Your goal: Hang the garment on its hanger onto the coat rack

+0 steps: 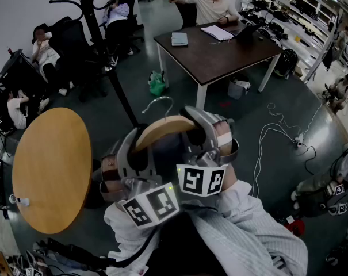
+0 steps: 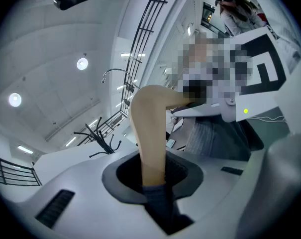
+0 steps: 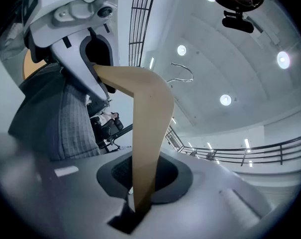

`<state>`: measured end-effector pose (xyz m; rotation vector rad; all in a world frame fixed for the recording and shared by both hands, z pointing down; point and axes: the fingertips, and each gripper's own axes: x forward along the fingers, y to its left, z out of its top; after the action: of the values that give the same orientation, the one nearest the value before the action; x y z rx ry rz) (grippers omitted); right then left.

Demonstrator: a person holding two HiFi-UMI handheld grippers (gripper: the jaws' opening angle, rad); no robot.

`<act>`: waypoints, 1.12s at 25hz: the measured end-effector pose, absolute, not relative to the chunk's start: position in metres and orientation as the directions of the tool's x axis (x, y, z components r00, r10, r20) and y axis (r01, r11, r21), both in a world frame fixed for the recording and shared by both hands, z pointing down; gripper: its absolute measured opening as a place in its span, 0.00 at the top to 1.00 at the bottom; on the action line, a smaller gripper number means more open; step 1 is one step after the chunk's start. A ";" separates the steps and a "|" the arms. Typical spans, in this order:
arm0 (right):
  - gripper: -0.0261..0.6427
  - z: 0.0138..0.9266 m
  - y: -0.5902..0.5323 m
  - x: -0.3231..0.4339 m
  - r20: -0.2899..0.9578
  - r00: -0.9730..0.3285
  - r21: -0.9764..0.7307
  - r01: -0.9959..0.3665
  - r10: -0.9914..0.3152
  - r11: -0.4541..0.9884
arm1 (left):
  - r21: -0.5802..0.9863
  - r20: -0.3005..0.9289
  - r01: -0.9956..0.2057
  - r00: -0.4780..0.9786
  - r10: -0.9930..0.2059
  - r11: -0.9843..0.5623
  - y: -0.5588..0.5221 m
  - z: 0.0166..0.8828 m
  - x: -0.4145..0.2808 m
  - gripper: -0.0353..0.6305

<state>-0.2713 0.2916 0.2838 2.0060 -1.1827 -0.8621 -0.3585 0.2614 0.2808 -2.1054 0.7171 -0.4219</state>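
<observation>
A wooden hanger [image 1: 162, 130] with a metal hook [image 1: 160, 102] is held up close below me, and a dark grey garment [image 1: 169, 157] hangs from it. My left gripper [image 1: 138, 148] is shut on the hanger's left arm. My right gripper [image 1: 203, 132] is shut on its right arm. In the left gripper view the wooden arm [image 2: 150, 128] and a fold of dark fabric [image 2: 160, 205] sit between the jaws of the left gripper [image 2: 155, 180]. In the right gripper view the wood [image 3: 150, 133] is pinched by the right gripper [image 3: 142, 185]. The black coat rack [image 1: 107, 56] stands ahead to the left, apart from the hanger.
A round wooden table [image 1: 47, 165] is on my left and a dark rectangular table [image 1: 220, 50] stands ahead. People sit in chairs by the far wall and at that table. A green bag [image 1: 156, 84] and white cables [image 1: 277, 137] lie on the floor.
</observation>
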 end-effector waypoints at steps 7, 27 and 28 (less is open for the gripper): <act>0.91 0.285 0.296 -0.275 -0.209 0.382 0.791 -0.475 -0.900 -0.386 | -0.810 0.044 -0.338 0.780 -0.624 -0.480 0.266 0.283 -0.362 0.84; 0.90 0.299 0.336 -0.234 -0.180 0.403 0.792 -0.482 -0.897 -0.376 | -0.804 0.061 -0.302 0.815 -0.577 -0.512 0.300 0.296 -0.317 0.84; 0.90 0.301 0.336 -0.229 -0.179 0.407 0.790 -0.483 -0.896 -0.377 | -0.804 0.063 -0.298 0.817 -0.573 -0.514 0.300 0.298 -0.311 0.84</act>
<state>-0.2290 0.3361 0.3009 2.0101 -1.1691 -0.8098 -0.3113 0.2995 0.2976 -2.1402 0.6384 -0.4077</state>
